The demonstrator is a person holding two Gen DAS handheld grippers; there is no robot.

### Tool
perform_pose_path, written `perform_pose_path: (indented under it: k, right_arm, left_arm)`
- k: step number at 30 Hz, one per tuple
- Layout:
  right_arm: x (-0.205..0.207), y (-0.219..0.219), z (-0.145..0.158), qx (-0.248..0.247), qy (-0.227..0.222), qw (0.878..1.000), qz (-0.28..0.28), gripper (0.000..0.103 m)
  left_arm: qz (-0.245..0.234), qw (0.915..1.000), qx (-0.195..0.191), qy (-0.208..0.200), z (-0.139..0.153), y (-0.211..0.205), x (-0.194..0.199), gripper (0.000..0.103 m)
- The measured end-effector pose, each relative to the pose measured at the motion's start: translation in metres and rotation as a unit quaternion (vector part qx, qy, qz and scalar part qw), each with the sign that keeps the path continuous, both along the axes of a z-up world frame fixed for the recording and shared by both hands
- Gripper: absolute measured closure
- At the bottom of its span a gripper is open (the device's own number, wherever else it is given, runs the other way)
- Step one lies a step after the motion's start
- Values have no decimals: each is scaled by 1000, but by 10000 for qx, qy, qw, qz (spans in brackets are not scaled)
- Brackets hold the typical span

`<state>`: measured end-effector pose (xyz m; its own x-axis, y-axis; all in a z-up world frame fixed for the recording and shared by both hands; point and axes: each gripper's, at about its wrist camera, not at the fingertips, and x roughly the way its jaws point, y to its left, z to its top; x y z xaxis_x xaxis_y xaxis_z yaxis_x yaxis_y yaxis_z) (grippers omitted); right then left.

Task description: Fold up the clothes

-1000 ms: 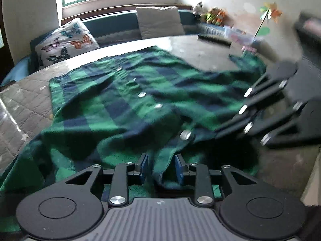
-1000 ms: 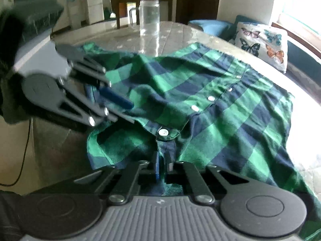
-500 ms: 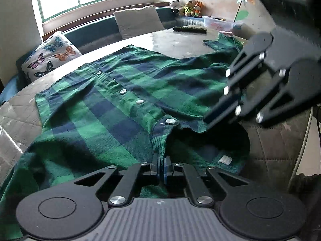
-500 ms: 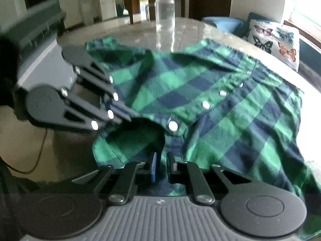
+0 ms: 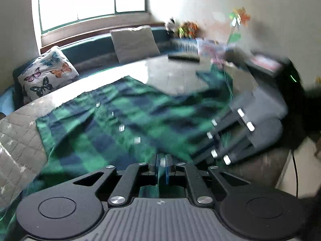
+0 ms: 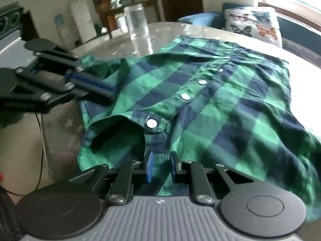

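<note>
Two grippers work one green-and-navy plaid shirt (image 6: 200, 100), spread buttoned across the table (image 6: 170, 30). Left gripper (image 5: 163, 165): fingers pinched on shirt cloth at the near edge. Right gripper (image 6: 160, 167): fingers opening, collar-side cloth lying between the blue pads, not pressed. Left-wrist view is motion-blurred.

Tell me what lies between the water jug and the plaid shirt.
Only bare, glossy tabletop separates the jug from the shirt, shown in the right wrist view.

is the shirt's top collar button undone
No, the white collar button sits fastened through the tab of the plaid shirt.
</note>
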<state>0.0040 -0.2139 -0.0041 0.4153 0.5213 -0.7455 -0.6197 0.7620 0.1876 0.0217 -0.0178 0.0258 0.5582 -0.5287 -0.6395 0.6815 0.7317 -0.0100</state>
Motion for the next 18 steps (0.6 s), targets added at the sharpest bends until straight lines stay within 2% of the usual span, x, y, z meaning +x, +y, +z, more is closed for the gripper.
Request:
perform_pose_path:
  k: [3,7,10,15,18]
  right_arm:
    - [-3,-22,9,88,-130,9992,-373,85]
    - [0,-66,22,-2,-414,9918,-1209,79]
    - [11,-99,20,-325,-655,9794,-1880,78]
    - [27,-150,1,-746,-607,9572,-2728,74]
    - [19,-177,-3,-947,-705,9374,-3276,73]
  left_arm:
    - [108,9996,-160,216,-13,-20,19,95]
    - [72,9986,-199,481,-35,-48,34,95]
    - [-148,9984,-11,547,-49,-65,29,95]
    - [-323,9980,137,522,-59,-74,19,94]
    - [-339,9978,138,551,-60,-73,18,94]
